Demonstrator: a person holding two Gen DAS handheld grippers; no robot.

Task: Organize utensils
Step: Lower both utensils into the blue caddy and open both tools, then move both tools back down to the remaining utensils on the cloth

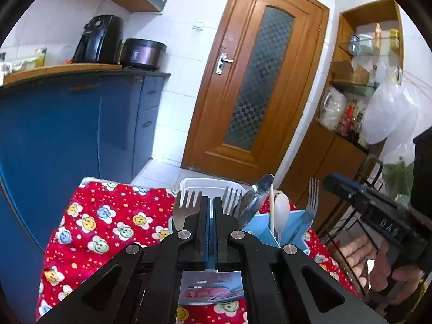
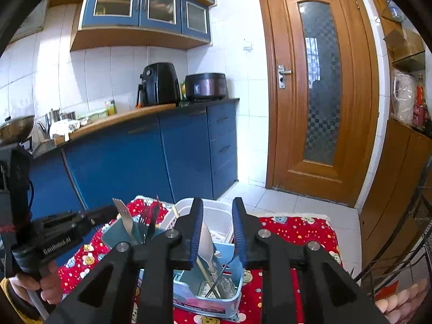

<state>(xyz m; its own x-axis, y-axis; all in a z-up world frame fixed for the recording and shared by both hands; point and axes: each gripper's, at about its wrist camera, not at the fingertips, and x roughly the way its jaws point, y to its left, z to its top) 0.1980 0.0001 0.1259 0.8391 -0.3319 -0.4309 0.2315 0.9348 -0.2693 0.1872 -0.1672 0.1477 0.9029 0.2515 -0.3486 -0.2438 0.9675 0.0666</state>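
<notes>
Standing upright in the blue caddy (image 2: 208, 294) near the far edge of the red floral cloth (image 1: 89, 232): forks (image 1: 186, 208), a white spoon (image 1: 282, 213), a knife (image 1: 256, 197). White bin (image 2: 218, 216) just behind it. Left gripper (image 1: 211, 205) pinched closed, nothing between the fingers. Right gripper (image 2: 217, 226) partly open over the caddy, gripping nothing; a spatula (image 2: 206, 240) shows in its gap.
</notes>
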